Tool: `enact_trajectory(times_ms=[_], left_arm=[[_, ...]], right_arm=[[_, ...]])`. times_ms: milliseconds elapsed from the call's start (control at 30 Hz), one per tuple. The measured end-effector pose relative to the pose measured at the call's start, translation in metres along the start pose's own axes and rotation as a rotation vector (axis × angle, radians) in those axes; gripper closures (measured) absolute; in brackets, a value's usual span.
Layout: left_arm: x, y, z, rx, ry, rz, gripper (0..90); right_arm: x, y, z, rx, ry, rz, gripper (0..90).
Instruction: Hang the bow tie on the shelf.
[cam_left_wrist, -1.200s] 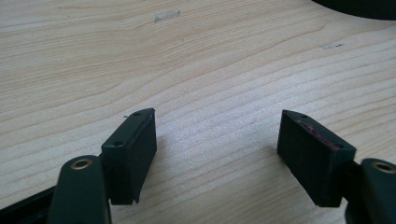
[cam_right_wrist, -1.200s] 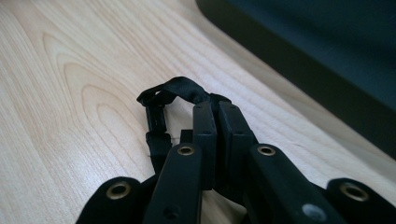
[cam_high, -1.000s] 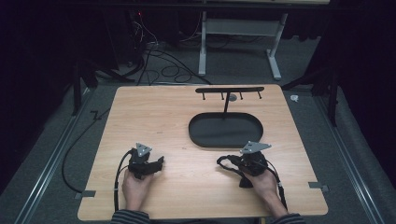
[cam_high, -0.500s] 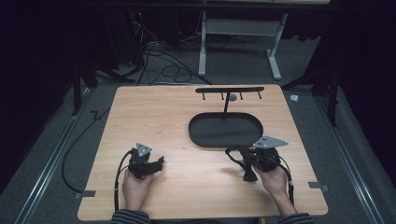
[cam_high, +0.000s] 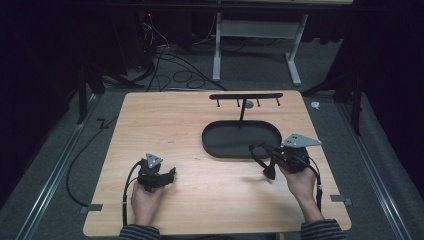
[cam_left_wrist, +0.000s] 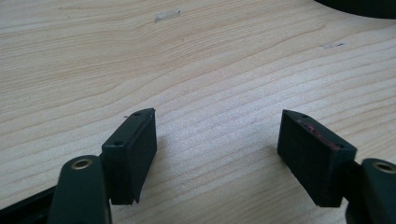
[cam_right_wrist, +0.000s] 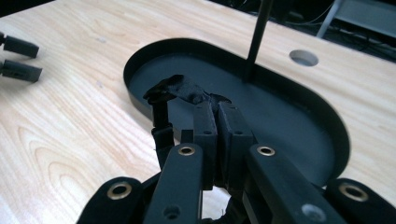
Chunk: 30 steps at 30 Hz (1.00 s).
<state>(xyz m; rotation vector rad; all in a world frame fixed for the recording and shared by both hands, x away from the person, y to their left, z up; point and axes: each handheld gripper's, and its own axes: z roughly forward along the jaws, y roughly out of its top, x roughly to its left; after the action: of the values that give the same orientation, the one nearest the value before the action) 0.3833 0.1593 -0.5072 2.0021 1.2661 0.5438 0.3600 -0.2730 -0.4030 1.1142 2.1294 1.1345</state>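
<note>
- Two tongs: right tongs (cam_right_wrist: 212, 116) pinch a black strap-like item (cam_right_wrist: 175, 91) at the oval tray's (cam_high: 215, 147) near rim — likely for hanging on the hook rack (cam_high: 245, 96).
- Left tongs (cam_left_wrist: 217, 154) gape empty, low over the surface (cam_high: 165, 125) — waiting.

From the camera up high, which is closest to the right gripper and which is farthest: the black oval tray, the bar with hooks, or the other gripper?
From the right gripper:
1. Black oval tray: right beside it, just beyond its tips.
2. Bar with hooks: farther back, standing on a post at the tray's far edge.
3. Left gripper: across the table on the person's left, farthest.
</note>
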Motion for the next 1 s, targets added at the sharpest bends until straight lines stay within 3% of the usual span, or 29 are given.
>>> enact_trajectory(times_ms=[333, 1000], left_arm=[[0.000, 0.000, 0.000, 0.000, -0.001, 0.000, 28.8], [0.000, 0.000, 0.000, -0.001, -0.002, 0.000, 29.0]], right_arm=[[-0.014, 0.023, -0.008, -0.074, -0.048, 0.037, 88.3], [-0.034, 0.065, -0.002, -0.136, -0.105, 0.061, 88.3]])
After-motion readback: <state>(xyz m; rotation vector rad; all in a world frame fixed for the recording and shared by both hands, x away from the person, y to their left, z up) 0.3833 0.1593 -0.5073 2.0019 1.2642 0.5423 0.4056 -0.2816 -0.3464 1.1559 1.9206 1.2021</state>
